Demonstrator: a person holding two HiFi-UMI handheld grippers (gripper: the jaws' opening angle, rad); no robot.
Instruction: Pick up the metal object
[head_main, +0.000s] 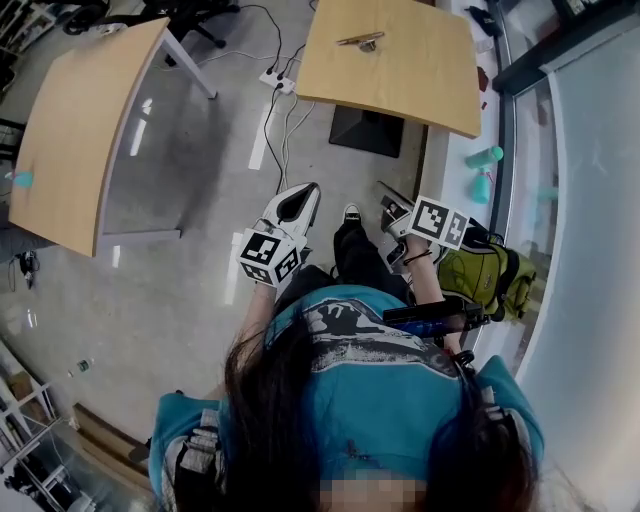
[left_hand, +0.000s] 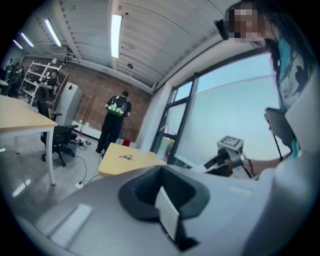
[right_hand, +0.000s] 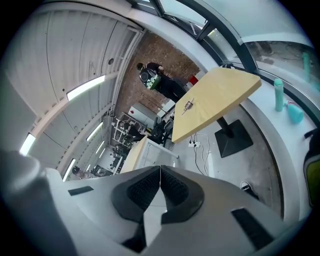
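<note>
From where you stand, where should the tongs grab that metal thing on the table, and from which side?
Probably the middle of the metal object, coming down from above. It lies flat on the wooden table and looks like a long, thin bar, so the tongs could close across its narrow width. It is too small from here to show finer detail.

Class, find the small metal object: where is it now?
Head view: the small metal object lies on the light wooden table at top centre, near its far edge, untouched.

shirt (head_main: 380, 385): teal, printed | trousers (head_main: 356, 255): dark | left hand-held gripper (head_main: 308, 192), right hand-held gripper (head_main: 392, 205): white, black-white marker cubes (head_main: 268, 256)
</note>
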